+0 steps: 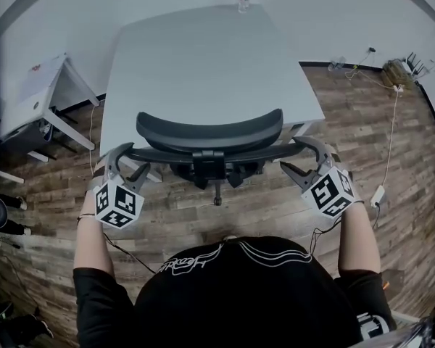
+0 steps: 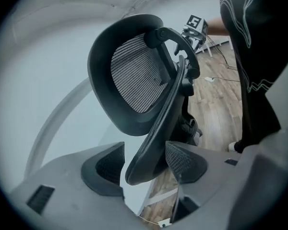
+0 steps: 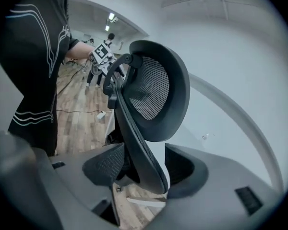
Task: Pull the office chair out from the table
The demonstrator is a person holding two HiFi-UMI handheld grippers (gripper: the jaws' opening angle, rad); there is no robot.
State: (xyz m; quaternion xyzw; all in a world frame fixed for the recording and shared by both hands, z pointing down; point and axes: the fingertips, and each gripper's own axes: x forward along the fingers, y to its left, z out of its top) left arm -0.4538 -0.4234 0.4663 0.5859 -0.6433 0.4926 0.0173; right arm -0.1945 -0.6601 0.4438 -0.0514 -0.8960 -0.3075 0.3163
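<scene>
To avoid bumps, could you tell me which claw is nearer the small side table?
Left. The left claw is at the chair back, on the end nearest the side table; the right claw, on the opposite end.

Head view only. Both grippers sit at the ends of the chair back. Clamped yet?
Observer: Not the left gripper. Its jaws stand apart around the backrest edge, with a gap showing beside one pad.
Operator: And the right?
Observer: The right gripper is open too: the edge runs between its jaws, again with a gap on one side.
</scene>
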